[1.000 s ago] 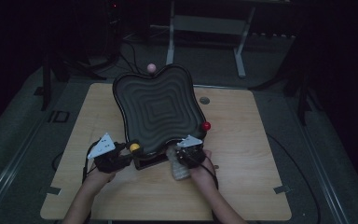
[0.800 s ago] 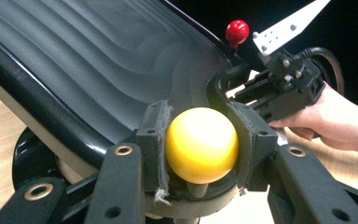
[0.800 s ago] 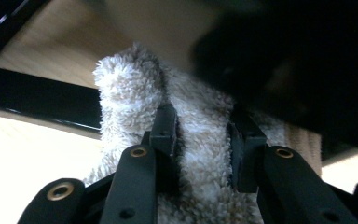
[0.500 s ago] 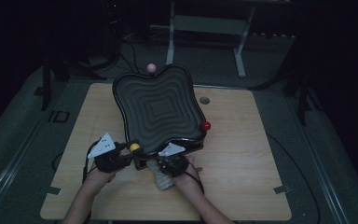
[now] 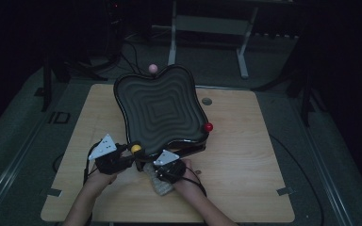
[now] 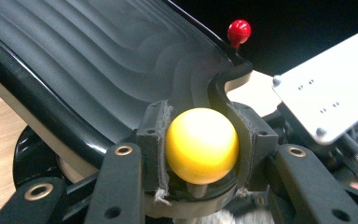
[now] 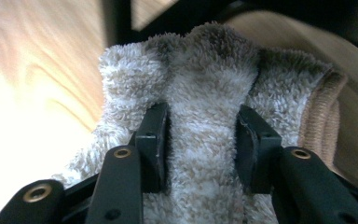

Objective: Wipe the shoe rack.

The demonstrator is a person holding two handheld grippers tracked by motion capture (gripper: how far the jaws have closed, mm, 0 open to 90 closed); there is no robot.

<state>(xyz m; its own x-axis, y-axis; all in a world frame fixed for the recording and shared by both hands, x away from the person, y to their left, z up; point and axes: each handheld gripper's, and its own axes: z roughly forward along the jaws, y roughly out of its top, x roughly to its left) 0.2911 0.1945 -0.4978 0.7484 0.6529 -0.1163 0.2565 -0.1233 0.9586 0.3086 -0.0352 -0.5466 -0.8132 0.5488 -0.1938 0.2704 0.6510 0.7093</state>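
1. Yellow ball knob (image 6: 201, 145): it stands on a short stem at the near corner of the black wavy tray (image 5: 162, 110). Your left gripper (image 6: 200, 140) pinches it, one pad on each side of the ball.
2. Fluffy beige towel (image 7: 205, 135): it lies bunched on the table, just in front of the tray's near edge and beside the yellow knob. Your right gripper (image 7: 204, 149) has its jaws pressed into a fold of the pile, with cloth bulging between and around the pads.
3. In the high view, your left gripper (image 5: 122, 159) sits just left of the tray's near corner, and your right gripper (image 5: 167, 168) sits just beside it over the towel (image 5: 159, 184).
4. Tray: its ridged surface steps down toward the middle, and it is tilted on a dark base.
5. Red ball knob (image 5: 208, 127): at the tray's right corner, well apart from both grippers.
6. Pink ball knob (image 5: 153, 68): at the tray's far edge.
7. Wooden table (image 5: 245, 155): it carries the tray; a small grey round cap (image 5: 207, 101) is set into it just right of the tray.
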